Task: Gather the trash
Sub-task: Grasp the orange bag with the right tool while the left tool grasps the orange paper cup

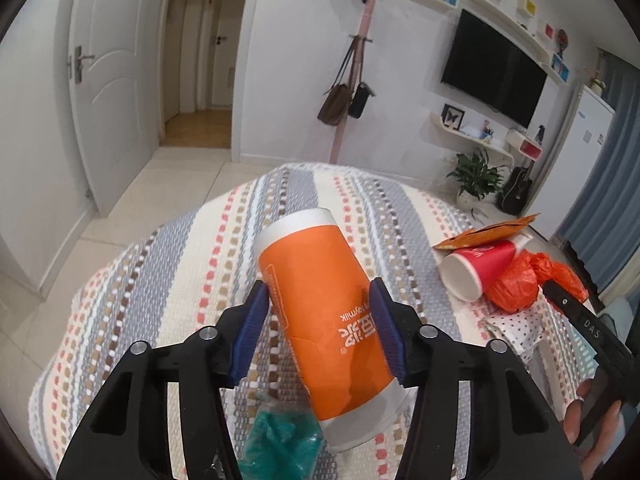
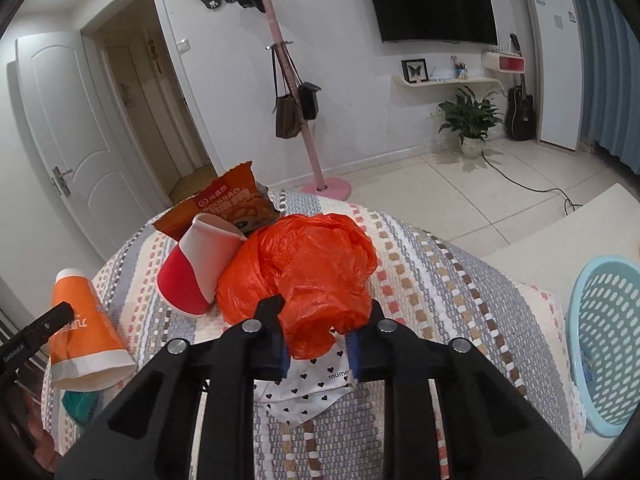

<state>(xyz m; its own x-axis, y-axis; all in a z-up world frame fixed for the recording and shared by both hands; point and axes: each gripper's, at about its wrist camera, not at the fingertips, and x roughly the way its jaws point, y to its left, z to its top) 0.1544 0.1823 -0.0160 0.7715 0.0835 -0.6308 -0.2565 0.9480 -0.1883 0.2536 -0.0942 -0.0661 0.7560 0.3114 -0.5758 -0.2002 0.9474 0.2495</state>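
Observation:
My left gripper (image 1: 320, 320) is shut on an orange paper cup (image 1: 324, 304), holding it tilted above the striped table cloth (image 1: 168, 280); the cup also shows in the right wrist view (image 2: 84, 328). My right gripper (image 2: 320, 332) is shut on a crumpled orange plastic bag (image 2: 304, 272), which also shows in the left wrist view (image 1: 520, 280). A red and white paper cup (image 2: 196, 264) lies on its side beside the bag, with an orange snack wrapper (image 2: 224, 204) behind it. A white heart-print wrapper (image 2: 312, 388) lies under the right gripper. A teal crumpled bag (image 1: 280, 440) lies under the left gripper.
A light blue perforated basket (image 2: 604, 340) stands at the right of the table. Beyond the table are a pink coat stand (image 2: 308, 136) with bags, a potted plant (image 2: 470, 120), a guitar (image 2: 520, 108) and a white door (image 1: 104, 92).

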